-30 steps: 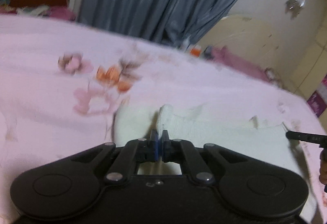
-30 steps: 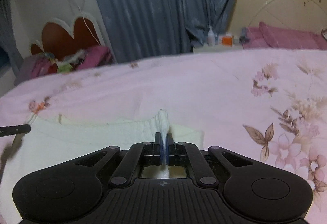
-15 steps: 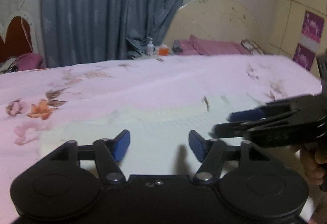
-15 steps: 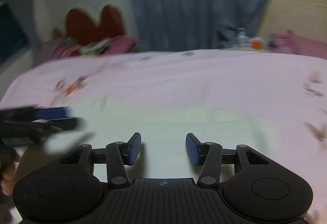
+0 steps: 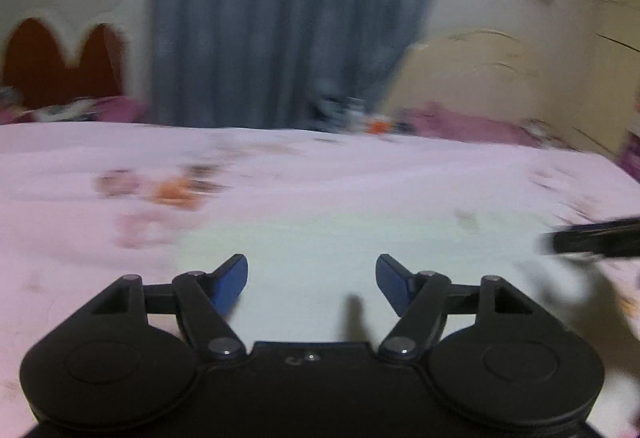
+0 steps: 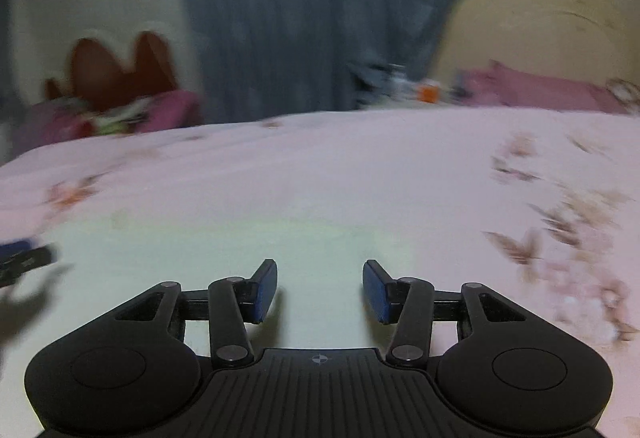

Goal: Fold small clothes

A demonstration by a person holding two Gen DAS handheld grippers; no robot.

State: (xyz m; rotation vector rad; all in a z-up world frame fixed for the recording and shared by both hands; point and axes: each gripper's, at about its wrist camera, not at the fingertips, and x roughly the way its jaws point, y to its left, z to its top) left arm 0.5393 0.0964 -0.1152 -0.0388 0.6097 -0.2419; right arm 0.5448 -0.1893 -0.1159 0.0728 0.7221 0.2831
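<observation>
Both frames blurred; left gripper point(image 5: 312, 280) and right gripper point(image 6: 320, 288) have jaws apart and hold nothing, each low over the pale garment point(image 5: 360, 250) lying flat on the pink floral bed point(image 5: 360, 166). Probably free so they can pick new grab points for a fold, garment spread flat to suit that. No containers visible; each gripper shows at the edge of the other's view.
</observation>
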